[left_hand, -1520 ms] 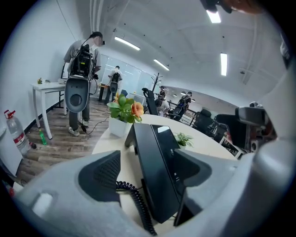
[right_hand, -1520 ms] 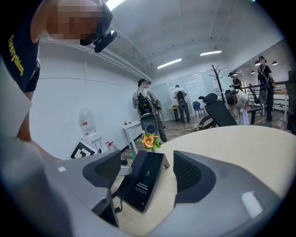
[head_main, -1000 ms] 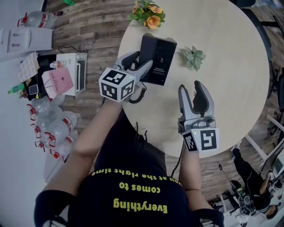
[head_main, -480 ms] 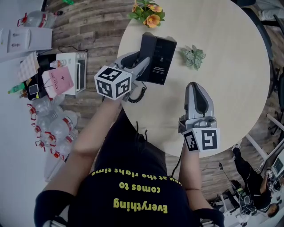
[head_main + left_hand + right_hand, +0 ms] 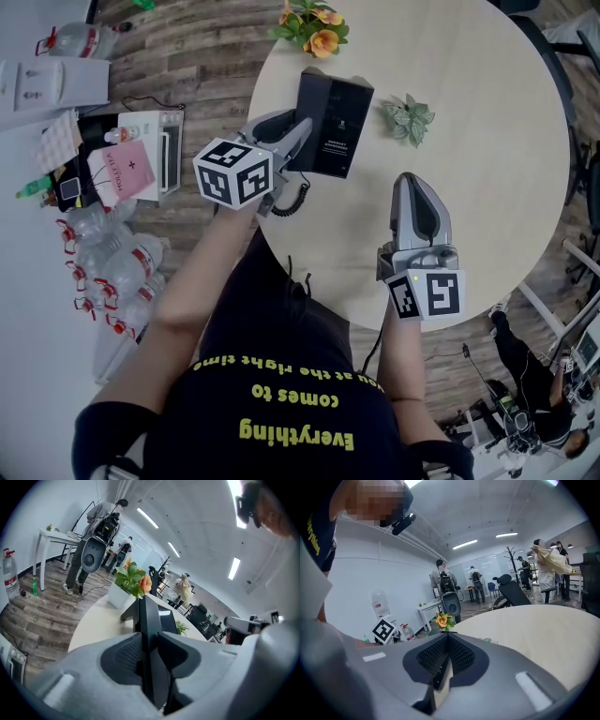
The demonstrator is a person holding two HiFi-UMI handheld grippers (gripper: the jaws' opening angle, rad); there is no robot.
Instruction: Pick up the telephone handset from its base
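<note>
Two grippers, one job. My left gripper (image 5: 300, 120), upper middle of the head view, is closing its jaws on the handset (image 5: 149, 620), which lies along the left edge of the phone base (image 5: 339, 117). It grips the handset across its narrow sides, I judge for a clean lift. My right gripper (image 5: 415, 183) is clenched and empty over the table (image 5: 497, 141) at centre right, out of the way. From above the jaws cover most of the handset, so I can't tell whether it has left the cradle. The coiled cord (image 5: 292, 199) disappears under the marker cube.
</note>
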